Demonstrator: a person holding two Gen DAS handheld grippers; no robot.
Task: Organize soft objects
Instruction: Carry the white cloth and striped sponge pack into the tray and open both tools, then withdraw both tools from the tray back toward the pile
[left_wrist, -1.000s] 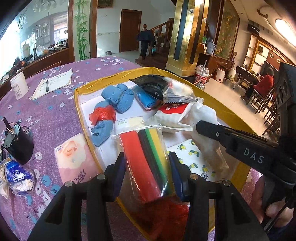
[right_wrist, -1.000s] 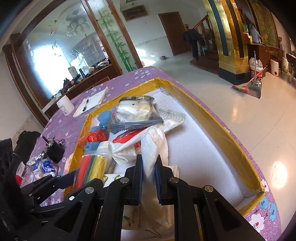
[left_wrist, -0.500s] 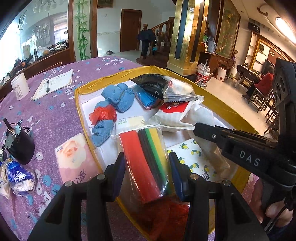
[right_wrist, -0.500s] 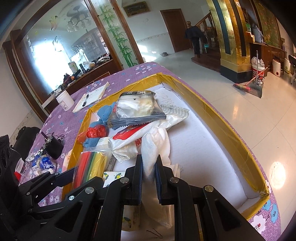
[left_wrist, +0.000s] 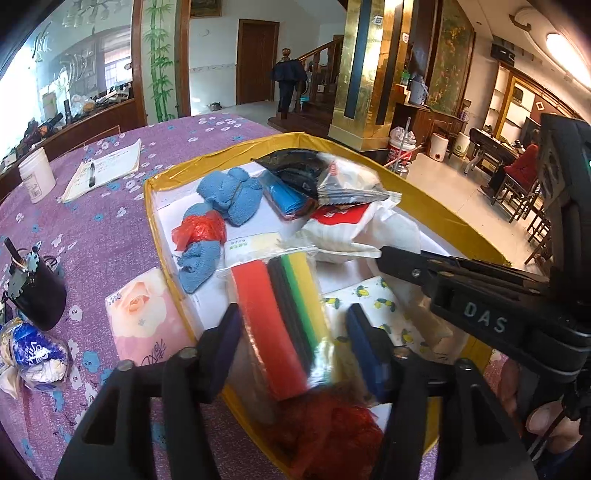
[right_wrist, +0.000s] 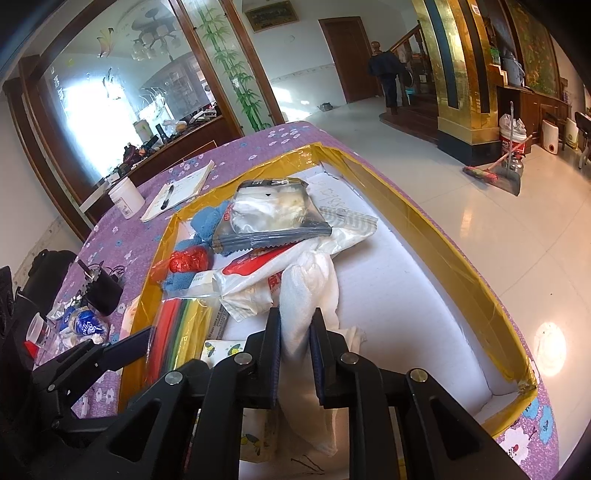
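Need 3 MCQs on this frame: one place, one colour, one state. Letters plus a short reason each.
1. Where does the pink tissue pack lie?
A. inside the yellow-rimmed box
B. on the purple tablecloth beside the box
C. on the floor

2. Which colour is the towel between the right gripper fingers?
A. white
B. blue
C. red

3. What is between the left gripper fingers?
A. nothing
B. a white jar
C. a clear bag of coloured strips

Answers:
1 B, it rests on the cloth just outside the box wall.
2 A, white fabric is pinched there.
3 C, the bag sits between the opening jaws.
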